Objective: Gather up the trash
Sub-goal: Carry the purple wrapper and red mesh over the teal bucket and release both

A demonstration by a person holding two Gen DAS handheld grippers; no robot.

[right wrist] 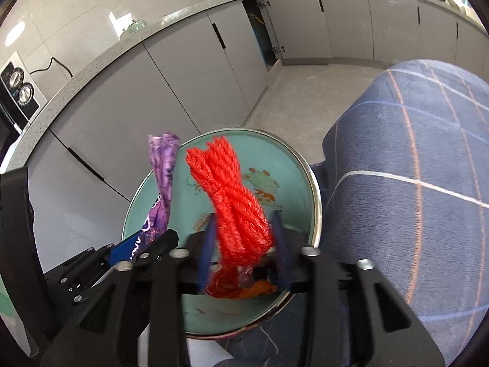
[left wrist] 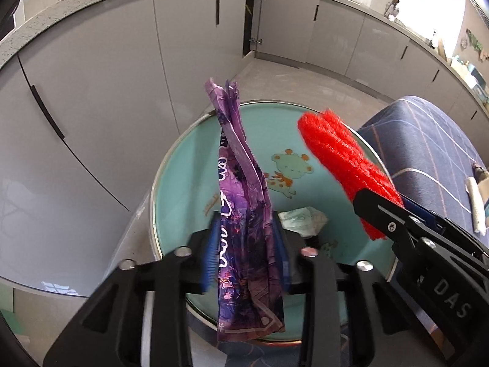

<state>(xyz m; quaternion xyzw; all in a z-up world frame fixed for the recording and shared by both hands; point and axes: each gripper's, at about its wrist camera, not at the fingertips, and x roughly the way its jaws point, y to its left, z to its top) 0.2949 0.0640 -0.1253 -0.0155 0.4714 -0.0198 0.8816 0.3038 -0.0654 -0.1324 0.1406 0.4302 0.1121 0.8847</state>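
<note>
Purple crinkled wrapper (left wrist: 244, 208) stands upright, clamped between the blue pads of the left gripper (left wrist: 247, 253). Beside it, the right gripper (right wrist: 243, 253) is closed around a bundle of red mesh netting (right wrist: 235, 208). Both pieces of trash are held above a round teal tray (left wrist: 189, 165) with a metal rim and a cartoon giraffe print. A crumpled pale paper scrap (left wrist: 302, 218) lies on the tray just past the left gripper. Grey kitchen cabinets (left wrist: 107, 70) curve behind, and a blue checked blanket (right wrist: 412, 168) sits to the right.
</note>
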